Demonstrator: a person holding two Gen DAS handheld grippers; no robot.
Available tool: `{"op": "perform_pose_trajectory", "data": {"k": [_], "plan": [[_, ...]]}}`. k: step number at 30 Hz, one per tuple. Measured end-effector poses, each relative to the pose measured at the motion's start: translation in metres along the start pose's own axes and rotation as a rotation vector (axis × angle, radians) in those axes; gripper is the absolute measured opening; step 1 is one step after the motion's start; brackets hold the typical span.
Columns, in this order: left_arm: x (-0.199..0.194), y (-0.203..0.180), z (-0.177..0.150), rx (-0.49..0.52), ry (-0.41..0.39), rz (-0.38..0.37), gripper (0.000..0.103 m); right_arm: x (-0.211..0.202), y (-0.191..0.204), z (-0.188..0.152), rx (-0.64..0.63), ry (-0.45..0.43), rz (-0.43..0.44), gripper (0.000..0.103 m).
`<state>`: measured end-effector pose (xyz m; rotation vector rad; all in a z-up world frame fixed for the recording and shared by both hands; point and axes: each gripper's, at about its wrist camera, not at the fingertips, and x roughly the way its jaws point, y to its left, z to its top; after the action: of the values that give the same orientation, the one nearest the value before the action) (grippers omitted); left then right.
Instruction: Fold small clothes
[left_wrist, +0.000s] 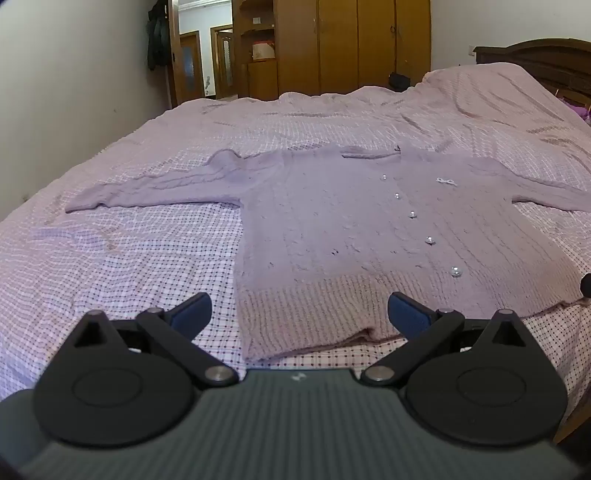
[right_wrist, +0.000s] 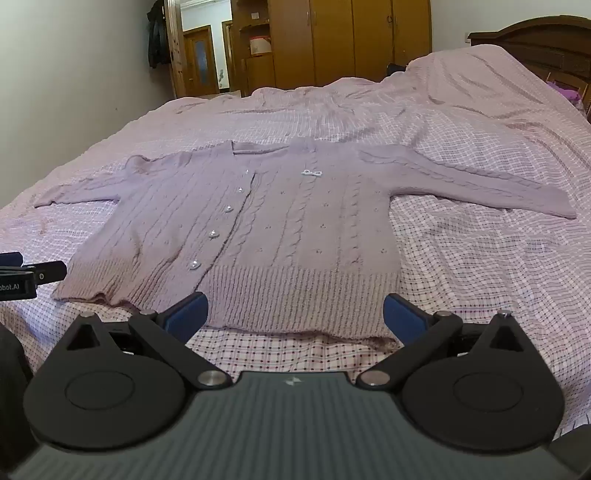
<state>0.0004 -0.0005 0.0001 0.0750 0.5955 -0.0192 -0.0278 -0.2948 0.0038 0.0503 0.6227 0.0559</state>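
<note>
Lilac cardigan (right_wrist: 236, 229) spread flat ahead for folding; our left tongs (left_wrist: 299, 314), right tongs (right_wrist: 295, 314) spread wide, empty, near hem.

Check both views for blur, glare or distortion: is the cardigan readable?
Left wrist: fisheye bends the bed; cardigan soft but readable, its buttons glint. Right wrist: sharper, cable knit on the cardigan clear; no glare.

Soft, dim, even daylight; brightest through the far open wooden doorway (left_wrist: 192, 62). Faint shadows, mild softness, strong fisheye bending and dark vignetted corners.
</note>
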Motion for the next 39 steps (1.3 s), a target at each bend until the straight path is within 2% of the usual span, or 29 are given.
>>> {"op": "perform_pose_trajectory", "data": {"k": [39], "plan": [[0.001,-0.003,-0.002,0.015,0.004,-0.018,0.103,0.016,0.007,-0.004,-0.033,0.061,0.022,0.103]]}}
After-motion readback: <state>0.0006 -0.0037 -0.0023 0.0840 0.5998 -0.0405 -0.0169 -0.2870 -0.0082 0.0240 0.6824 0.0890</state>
